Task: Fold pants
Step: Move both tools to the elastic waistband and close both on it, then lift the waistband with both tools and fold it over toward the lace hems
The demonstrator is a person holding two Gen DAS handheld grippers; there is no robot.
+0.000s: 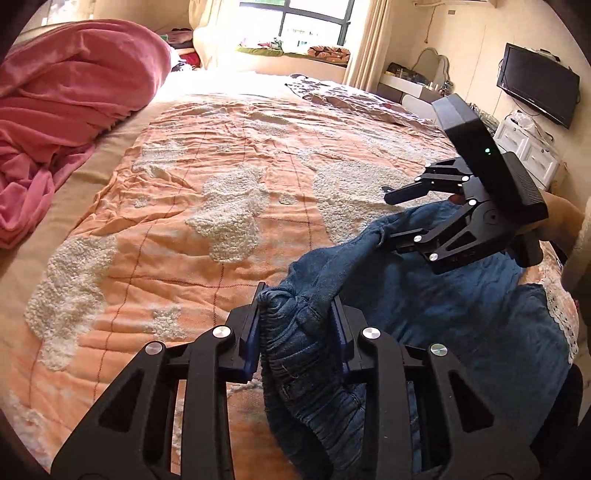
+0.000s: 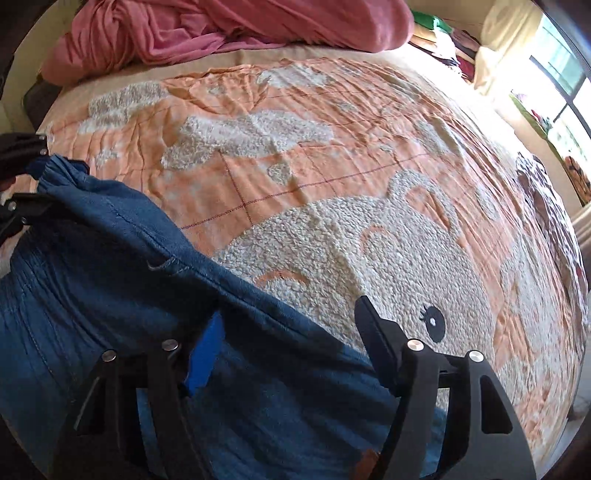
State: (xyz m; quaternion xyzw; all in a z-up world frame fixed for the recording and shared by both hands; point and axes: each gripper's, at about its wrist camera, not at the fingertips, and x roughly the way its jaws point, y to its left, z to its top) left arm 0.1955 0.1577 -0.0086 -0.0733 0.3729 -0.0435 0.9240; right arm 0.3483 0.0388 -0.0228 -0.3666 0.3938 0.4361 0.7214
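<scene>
Blue denim pants (image 1: 424,306) lie bunched at the near right of the bed, also filling the lower left of the right wrist view (image 2: 122,266). My left gripper (image 1: 297,325) is shut on the pants' gathered elastic waistband, which stands up between its fingers. My right gripper (image 1: 388,216) is open; in the left wrist view its upper finger is above the cloth and its lower finger touches a raised fold. In its own view the right gripper (image 2: 291,332) has its jaws wide apart with denim lying between and under them.
The bed has an orange quilt (image 1: 221,155) with fluffy white patches. A pink blanket (image 1: 70,99) is heaped at the far left, also in the right wrist view (image 2: 221,29). A patterned pillow (image 1: 351,98), a TV (image 1: 537,85) and white drawers (image 1: 528,147) stand at the right.
</scene>
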